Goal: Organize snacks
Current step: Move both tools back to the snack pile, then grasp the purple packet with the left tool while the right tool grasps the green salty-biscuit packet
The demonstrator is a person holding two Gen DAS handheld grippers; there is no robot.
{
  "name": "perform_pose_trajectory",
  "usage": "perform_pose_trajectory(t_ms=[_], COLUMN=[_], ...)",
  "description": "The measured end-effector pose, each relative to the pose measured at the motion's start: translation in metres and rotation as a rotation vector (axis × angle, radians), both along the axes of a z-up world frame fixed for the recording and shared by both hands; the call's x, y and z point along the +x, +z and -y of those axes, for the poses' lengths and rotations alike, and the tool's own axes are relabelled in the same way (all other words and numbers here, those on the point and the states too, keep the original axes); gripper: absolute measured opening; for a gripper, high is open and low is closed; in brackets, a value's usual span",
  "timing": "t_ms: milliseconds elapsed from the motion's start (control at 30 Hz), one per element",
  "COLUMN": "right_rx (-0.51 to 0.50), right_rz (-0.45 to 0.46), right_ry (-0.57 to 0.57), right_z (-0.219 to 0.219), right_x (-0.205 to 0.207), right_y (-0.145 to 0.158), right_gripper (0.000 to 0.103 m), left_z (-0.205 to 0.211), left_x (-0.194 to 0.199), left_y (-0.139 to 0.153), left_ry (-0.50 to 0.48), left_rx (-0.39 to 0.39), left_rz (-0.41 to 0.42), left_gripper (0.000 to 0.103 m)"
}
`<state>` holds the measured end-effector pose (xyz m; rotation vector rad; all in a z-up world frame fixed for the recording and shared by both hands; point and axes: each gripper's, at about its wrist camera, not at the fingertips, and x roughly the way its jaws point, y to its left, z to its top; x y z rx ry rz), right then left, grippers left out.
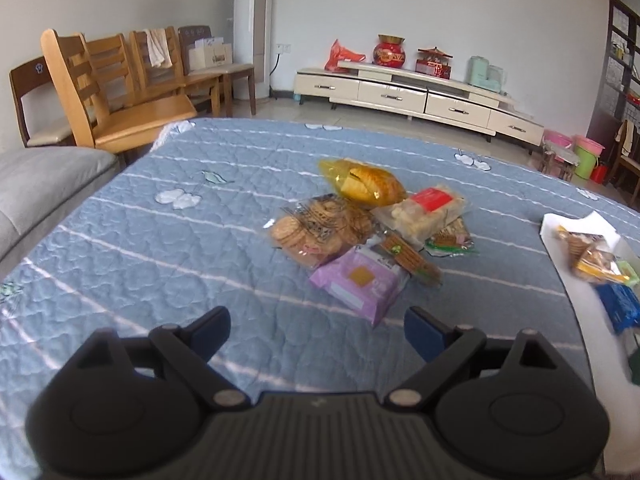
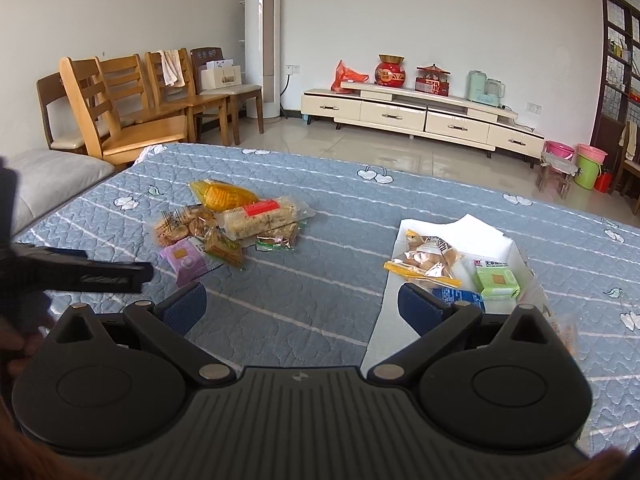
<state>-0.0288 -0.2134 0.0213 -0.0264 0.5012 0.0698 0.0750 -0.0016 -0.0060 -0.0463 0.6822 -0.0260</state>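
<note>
- On the blue quilted bedspread with white stripes (image 1: 160, 248) lies a loose pile of wrapped snacks: a yellow bag of golden pastry (image 1: 362, 180), a clear bag of round brown biscuits (image 1: 316, 226), a clear pack of pale rice cakes with a red label (image 1: 424, 208), a lilac biscuit packet (image 1: 358, 282) and a slim sleeve of brown crackers (image 1: 410, 258).
- Right of the pile, well apart from it, sits a shallow white tray (image 2: 436, 226) holding a clear bag of biscuits with a yellow edge (image 2: 428, 260), a light green packet (image 2: 496, 282) and a blue packet (image 2: 460, 294).
- The left gripper (image 1: 318, 330) hovers just before the lilac packet, jaws spread wide, nothing between them.
- The right gripper (image 2: 302, 306) hangs over the tray's near left edge, jaws likewise spread and empty.
- Behind the bed stand wooden chairs (image 2: 120, 100) and a long cream cabinet (image 2: 420, 114).
</note>
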Motion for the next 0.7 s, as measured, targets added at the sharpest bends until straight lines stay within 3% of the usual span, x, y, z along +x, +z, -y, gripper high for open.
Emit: perform_pose_trajectory(t_ms=[333,567,700], right_rx=[0.022,0.045,0.039], right_rz=[-0.024,-0.042,-0.046], right_ry=[-0.032,-0.054,-0.051], right_z=[0.013,0.023,0.022], right_x=[0.011,0.02,0.022], right_y=[-0.01,-0.017,-0.018], right_gripper=[0.103,0.103,0.103], left_z=[0.024,0.033,0.019], left_x=[0.062,0.081,0.066], left_y=[-0.031,-0.04,-0.039], left_ry=[0.034,0.08,0.097], left_rx=[-0.001,0.028,0.04], left_rz=[-0.054,-0.024,0.009], left_gripper=[0.094,0.095,0.082])
